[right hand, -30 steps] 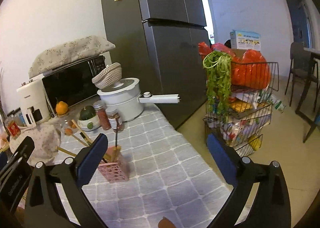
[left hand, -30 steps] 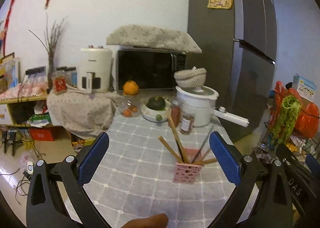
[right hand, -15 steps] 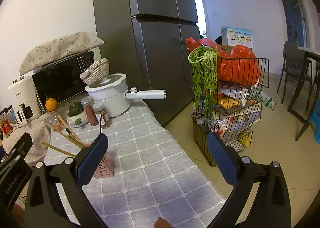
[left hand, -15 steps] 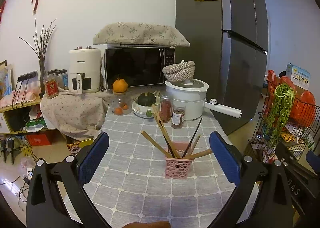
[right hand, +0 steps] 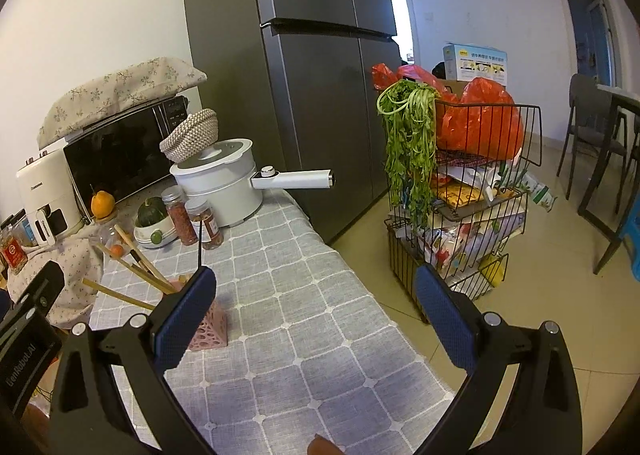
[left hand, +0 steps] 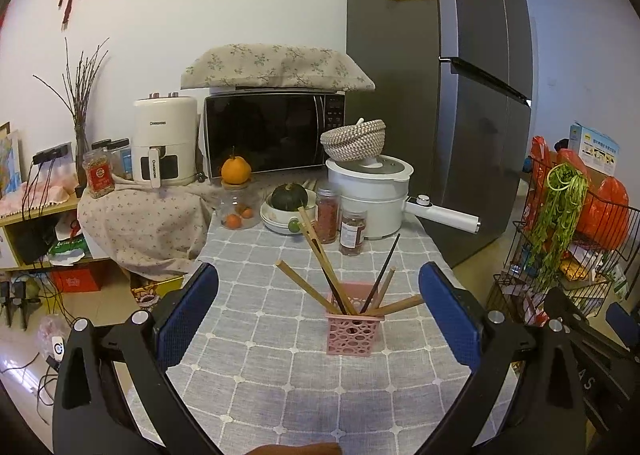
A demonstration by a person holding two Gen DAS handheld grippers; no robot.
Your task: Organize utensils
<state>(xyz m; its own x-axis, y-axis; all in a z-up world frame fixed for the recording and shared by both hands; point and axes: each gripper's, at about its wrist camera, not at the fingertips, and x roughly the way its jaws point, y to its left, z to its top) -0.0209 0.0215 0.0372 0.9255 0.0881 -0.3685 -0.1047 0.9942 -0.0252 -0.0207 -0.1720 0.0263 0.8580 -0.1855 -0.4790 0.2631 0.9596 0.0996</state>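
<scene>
Roughly six chopsticks (left hand: 320,263) (one holder (left hand: 352,331))

- Left claw (left hand: 318,305): jaws spread wide, nothing between them; bare worktop (left hand: 280,395) lies directly below and ahead.
- Ahead of the left claw, slightly toward its right finger, the pink holder (left hand: 353,329) stands on the worktop; chopsticks (left hand: 320,255) fan out of it, upward and to both sides, blocking a straight approach from above.
- Beyond the holder, two spice jars (left hand: 352,233), a bowl stack (left hand: 285,217) and a white pot (left hand: 370,195) close off the far end.
- Right claw (right hand: 314,301): jaws wide, bare worktop ahead; the holder sits just behind its left finger.
- Right of the right claw, the worktop ends; a wire rack (right hand: 460,215) stands on the floor beyond.
</scene>
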